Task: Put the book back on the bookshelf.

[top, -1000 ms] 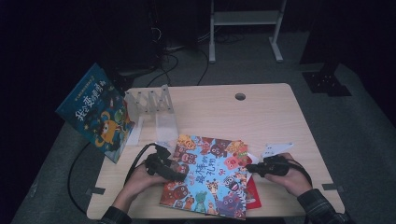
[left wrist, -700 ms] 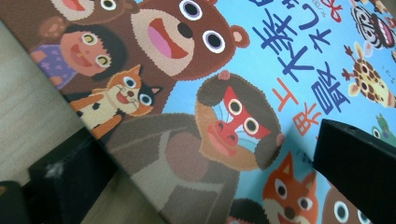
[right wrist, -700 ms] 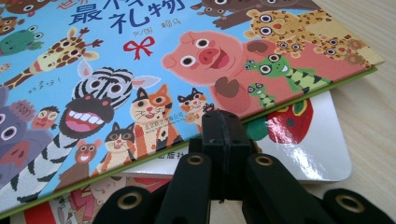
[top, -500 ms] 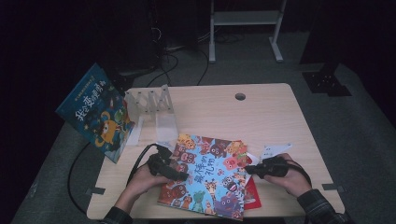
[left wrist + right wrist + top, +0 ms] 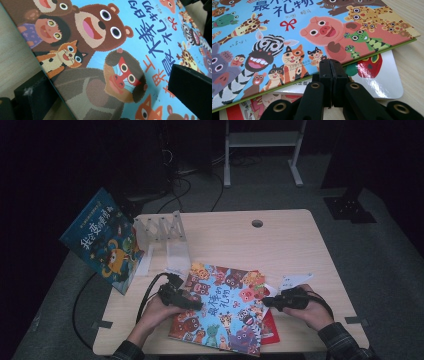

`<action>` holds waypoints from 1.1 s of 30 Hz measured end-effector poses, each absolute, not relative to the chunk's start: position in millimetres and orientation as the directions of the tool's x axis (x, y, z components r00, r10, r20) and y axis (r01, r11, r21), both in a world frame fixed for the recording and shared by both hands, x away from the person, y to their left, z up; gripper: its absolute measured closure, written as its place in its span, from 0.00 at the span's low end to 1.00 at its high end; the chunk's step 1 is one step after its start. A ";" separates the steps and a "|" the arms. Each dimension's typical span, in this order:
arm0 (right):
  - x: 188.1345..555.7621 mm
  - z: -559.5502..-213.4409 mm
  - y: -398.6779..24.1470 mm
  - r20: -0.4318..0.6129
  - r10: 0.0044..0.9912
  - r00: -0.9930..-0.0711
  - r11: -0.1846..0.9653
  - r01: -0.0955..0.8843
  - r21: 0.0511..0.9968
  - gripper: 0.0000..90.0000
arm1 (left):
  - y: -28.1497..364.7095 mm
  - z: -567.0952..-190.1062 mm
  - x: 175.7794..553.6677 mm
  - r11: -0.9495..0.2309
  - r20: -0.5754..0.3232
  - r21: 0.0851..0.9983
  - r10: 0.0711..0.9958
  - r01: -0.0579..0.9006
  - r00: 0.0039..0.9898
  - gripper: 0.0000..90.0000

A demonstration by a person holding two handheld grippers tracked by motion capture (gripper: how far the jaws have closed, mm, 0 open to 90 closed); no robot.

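Observation:
A picture book (image 5: 220, 310) with cartoon animals on a blue cover lies flat at the table's front middle, on top of other books. My left gripper (image 5: 192, 304) is at its left edge. In the left gripper view the book's (image 5: 112, 50) edge runs between wide-apart jaws of the left gripper (image 5: 107, 82), one finger (image 5: 190, 85) over the cover, the other beside the edge. My right gripper (image 5: 265, 301) is at the book's right edge. In the right gripper view the right gripper (image 5: 329, 65) is shut with nothing between its jaws, tips against the edge of the book (image 5: 287, 37).
A white glossy book (image 5: 382, 75) and a red one (image 5: 270, 330) lie under the picture book. A clear book rack (image 5: 160, 227) stands at the back left, a blue book (image 5: 102, 242) leans beside it, past the table's left edge. A white card (image 5: 295, 281) lies near my right hand.

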State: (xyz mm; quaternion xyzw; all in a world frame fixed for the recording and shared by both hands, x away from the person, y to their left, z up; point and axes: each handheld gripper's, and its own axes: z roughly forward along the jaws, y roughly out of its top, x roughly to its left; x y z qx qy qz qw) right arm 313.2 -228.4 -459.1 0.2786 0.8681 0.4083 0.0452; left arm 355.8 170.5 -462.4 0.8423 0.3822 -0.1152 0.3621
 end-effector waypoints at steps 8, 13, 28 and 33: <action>313.0 -458.8 -227.7 0.141 0.521 -0.842 0.515 0.442 0.734 0.98 | 170.2 -455.0 355.0 -0.453 -0.465 0.526 0.556 0.720 0.689 0.00; 313.2 -458.6 -228.2 0.149 0.524 -0.839 0.514 0.451 0.730 0.98 | 170.9 -441.8 352.7 -0.437 -0.463 0.558 0.541 0.706 0.702 0.00; 313.5 -458.1 -226.6 0.154 0.526 -0.836 0.515 0.457 0.725 0.98 | 165.6 -403.8 357.5 -0.429 -0.433 0.628 0.501 0.649 0.750 0.00; 312.9 -457.9 -221.4 0.157 0.517 -0.841 0.517 0.454 0.726 0.98 | 166.2 -395.6 362.4 -0.428 -0.421 0.638 0.501 0.640 0.756 0.00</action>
